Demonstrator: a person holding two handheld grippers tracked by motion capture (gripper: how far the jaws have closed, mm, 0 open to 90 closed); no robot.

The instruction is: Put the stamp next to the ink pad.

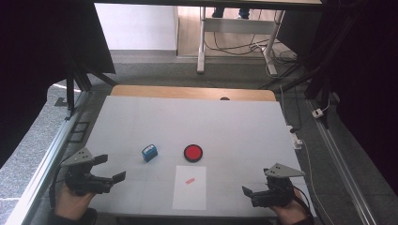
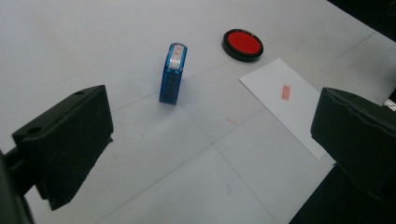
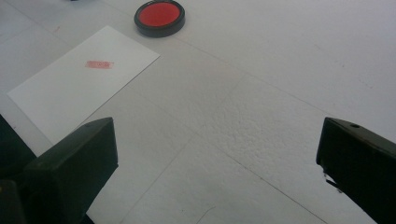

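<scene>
With both the left gripper (image 1: 114,169) and right gripper (image 1: 246,191) spread wide and empty, the likely move is squarely clasping the upright blue stamp (image 2: 173,73) by its flat sides.

Soft even light, faint shadows, dark surroundings, slightly grainy.

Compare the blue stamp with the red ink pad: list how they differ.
The blue stamp is boxy and stands upright; the red ink pad is a round, flat disc lying low. The stamp's body is blue with a white label on top; the pad is red inside a black rim. Both sit on the white table, beyond the stamped sheet of paper.
</scene>
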